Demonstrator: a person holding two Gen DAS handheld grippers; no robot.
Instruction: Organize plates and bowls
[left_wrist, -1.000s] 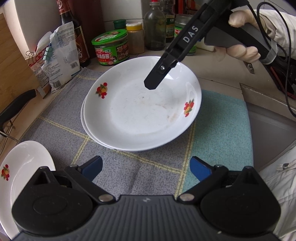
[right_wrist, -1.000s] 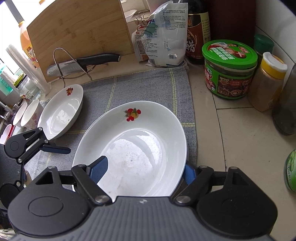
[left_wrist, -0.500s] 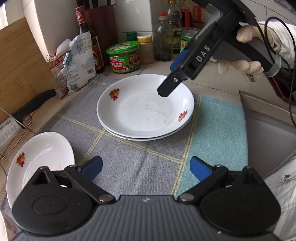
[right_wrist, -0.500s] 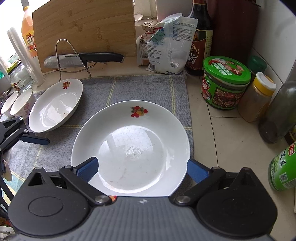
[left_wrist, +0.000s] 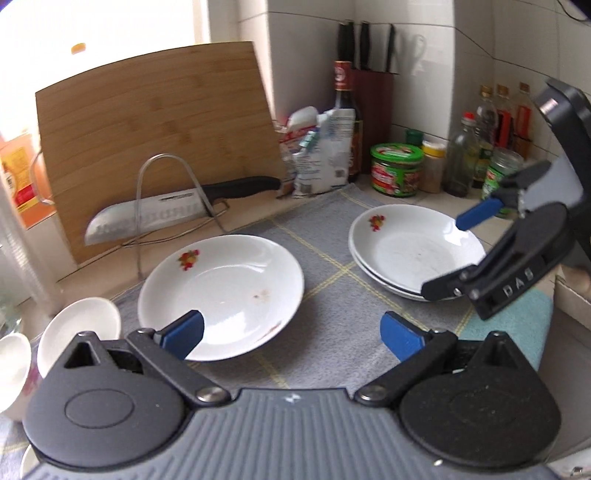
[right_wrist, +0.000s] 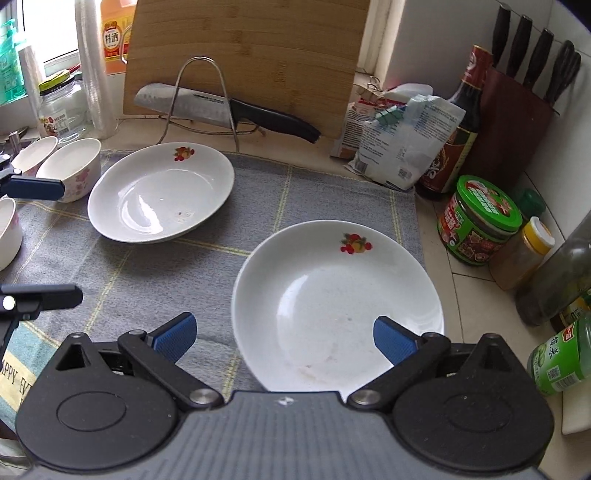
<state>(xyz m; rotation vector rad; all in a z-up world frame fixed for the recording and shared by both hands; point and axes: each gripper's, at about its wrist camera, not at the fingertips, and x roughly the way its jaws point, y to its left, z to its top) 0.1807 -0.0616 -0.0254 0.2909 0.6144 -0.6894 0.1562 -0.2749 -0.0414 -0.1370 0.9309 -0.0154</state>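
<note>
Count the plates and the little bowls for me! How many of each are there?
Plates: 3, one lone plate and two stacked plates.
Bowls: 3, all small bowls.
Total: 6.

- plates: three, two stacked on the right and one alone further left on the grey mat
- small bowls: three that I can count, two side by side and one at the frame edge
- one cleaver on a wire rack
- one cutting board
- knife block: one, five handles sticking out
- green-lidded tub: one
</note>
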